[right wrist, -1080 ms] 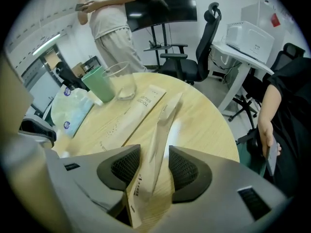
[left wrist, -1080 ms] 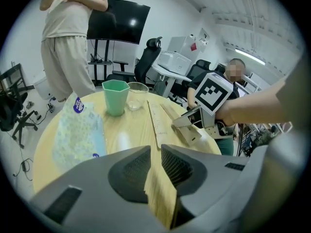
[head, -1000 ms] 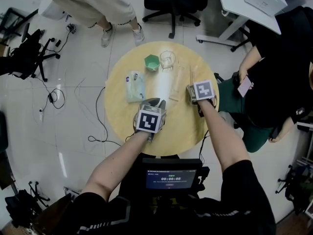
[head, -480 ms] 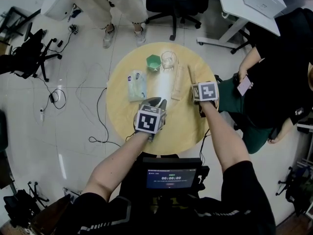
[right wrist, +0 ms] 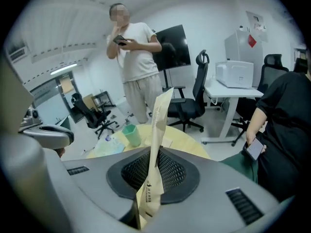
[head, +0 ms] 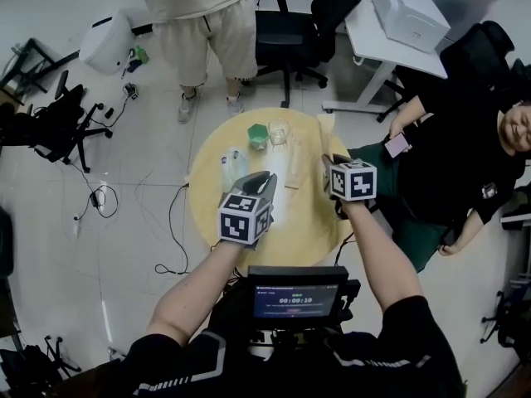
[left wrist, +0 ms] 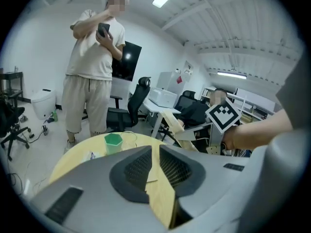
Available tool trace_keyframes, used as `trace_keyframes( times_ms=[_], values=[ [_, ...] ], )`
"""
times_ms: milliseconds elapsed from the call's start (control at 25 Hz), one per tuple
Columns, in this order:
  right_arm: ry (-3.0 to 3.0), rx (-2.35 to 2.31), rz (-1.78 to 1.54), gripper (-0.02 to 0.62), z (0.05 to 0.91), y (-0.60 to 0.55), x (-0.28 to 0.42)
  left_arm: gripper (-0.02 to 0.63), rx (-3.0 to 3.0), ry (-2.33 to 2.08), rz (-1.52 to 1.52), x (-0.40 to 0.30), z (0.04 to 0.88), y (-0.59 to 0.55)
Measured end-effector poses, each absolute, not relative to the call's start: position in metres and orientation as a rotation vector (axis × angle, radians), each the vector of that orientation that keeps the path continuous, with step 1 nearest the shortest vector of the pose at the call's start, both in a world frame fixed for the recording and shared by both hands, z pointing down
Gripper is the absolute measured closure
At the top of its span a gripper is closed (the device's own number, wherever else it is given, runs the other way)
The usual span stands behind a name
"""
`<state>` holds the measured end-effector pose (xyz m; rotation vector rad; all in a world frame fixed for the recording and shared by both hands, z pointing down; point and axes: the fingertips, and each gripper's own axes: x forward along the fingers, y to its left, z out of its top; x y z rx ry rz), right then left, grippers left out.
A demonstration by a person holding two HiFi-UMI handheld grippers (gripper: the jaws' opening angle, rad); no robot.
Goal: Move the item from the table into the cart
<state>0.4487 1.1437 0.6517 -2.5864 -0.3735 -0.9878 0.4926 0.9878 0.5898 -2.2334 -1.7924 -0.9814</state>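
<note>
The right gripper [right wrist: 156, 152] jaws have just been closing and now pinch the long paper packet [right wrist: 160, 115] between them, the left gripper [left wrist: 154, 152] jaws are together and empty, so next, I think, comes carrying it to the cart.

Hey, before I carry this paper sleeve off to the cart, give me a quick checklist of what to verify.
1. Grip: right tool shut on the paper sleeve: ok.
2. Sleeve clear of the table: ok.
3. Nothing in the left tool: ok.
4. Sight of the cart: cannot tell, no view shows it.
5. Room beside the seated person: not ok, close by the right tool.
</note>
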Motion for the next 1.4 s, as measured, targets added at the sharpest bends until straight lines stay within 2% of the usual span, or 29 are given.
trace_keyframes(
  times_ms=[120,320,640,880,1400],
  values=[
    [-0.368,-2.672,-0.870,0.569,0.602,1.128,0.432,0.551,-2.280,-1.814,-0.890,0.485,0.554,0.972],
    [-0.361,-2.778,-0.618,0.568,0.516,1.103,0.401,0.604,-2.379,-1.880,-0.711,0.470,0.495,0.944],
    [-0.397,-2.886,-0.272,0.569,0.421,1.064,0.345,0.604,-2.464,-1.933,-0.400,0.443,0.426,0.904],
    [-0.405,-2.923,-0.167,0.569,0.392,1.046,0.319,0.604,-2.517,-1.921,-0.203,0.432,0.389,0.883],
    [-0.494,-2.961,-0.068,0.569,0.365,1.047,0.276,0.604,-2.438,-2.068,-0.158,0.396,0.365,0.910]
  ],
)
